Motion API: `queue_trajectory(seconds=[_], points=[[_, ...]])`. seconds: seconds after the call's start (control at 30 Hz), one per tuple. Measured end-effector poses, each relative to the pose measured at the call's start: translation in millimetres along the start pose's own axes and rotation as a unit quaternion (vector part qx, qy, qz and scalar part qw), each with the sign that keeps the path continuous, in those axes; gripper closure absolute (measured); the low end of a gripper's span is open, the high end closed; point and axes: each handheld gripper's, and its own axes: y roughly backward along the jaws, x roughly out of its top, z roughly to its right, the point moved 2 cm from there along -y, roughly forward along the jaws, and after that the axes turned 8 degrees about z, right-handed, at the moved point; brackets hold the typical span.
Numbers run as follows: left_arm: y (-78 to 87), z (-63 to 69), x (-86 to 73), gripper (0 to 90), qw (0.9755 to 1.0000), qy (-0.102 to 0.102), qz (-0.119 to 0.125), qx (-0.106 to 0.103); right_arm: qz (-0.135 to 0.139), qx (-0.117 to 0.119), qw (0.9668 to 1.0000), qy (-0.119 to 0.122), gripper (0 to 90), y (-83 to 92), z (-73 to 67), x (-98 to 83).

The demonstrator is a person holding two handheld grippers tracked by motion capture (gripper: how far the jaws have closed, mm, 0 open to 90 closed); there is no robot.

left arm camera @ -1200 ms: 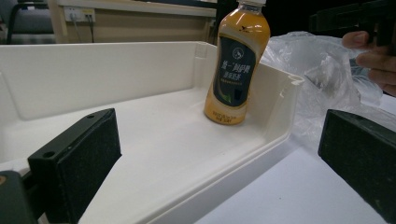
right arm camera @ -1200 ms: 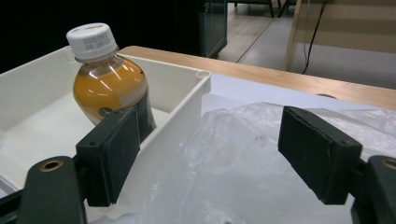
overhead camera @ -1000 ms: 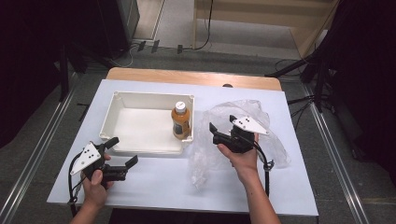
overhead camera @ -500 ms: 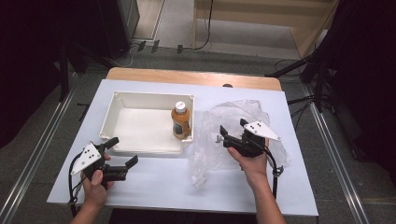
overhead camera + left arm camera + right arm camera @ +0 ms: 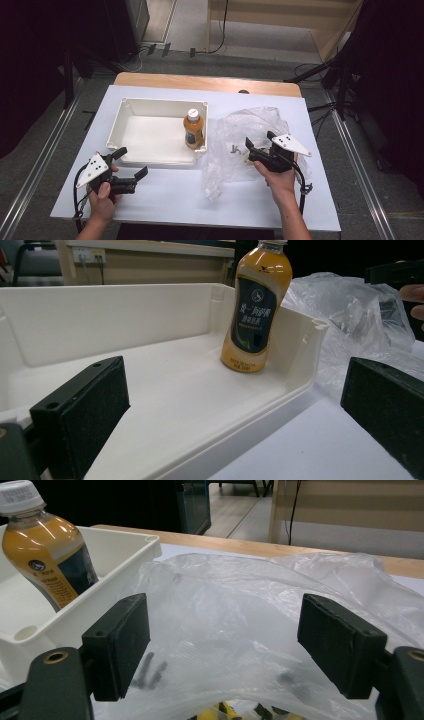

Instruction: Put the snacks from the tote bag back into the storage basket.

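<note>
right claw [image 5: 256, 147] is spread wide over the clear plastic bag [image 5: 245, 125] at centre right of the high view, left claw [image 5: 131, 162] also wide at lower left by the white tray [image 5: 127, 114]. orange bottle [image 5: 193, 128] stands in the tray's right corner. the bag's slippery, so a pinch could slide off it. the label's dark, text too small to read.

One bottle [image 5: 193, 129], one tray [image 5: 130, 107], one plastic bag [image 5: 250, 125], two grippers.
</note>
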Motion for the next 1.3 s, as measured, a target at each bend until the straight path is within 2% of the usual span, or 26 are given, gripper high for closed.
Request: queue_trajectory(seconds=[0.5,1.07,1.3], points=[[-0.2,0.4,-0.4,0.0,1.0000,-0.004,-0.003,0.003,-0.002,-0.022,0.9997,0.004,21.8,16.2,23.0,-6.4],[-0.1,0.6,-0.6,0.0,1.0000,-0.002,-0.002,0.004,-0.017,-0.049,0.9985,0.014,21.6,38.8,50.8,-21.6],[0.1,0.2,-0.6,0.0,1.0000,-0.002,-0.002,0.005,-0.017,-0.054,0.9983,0.014,21.6,44.5,55.9,-24.3]])
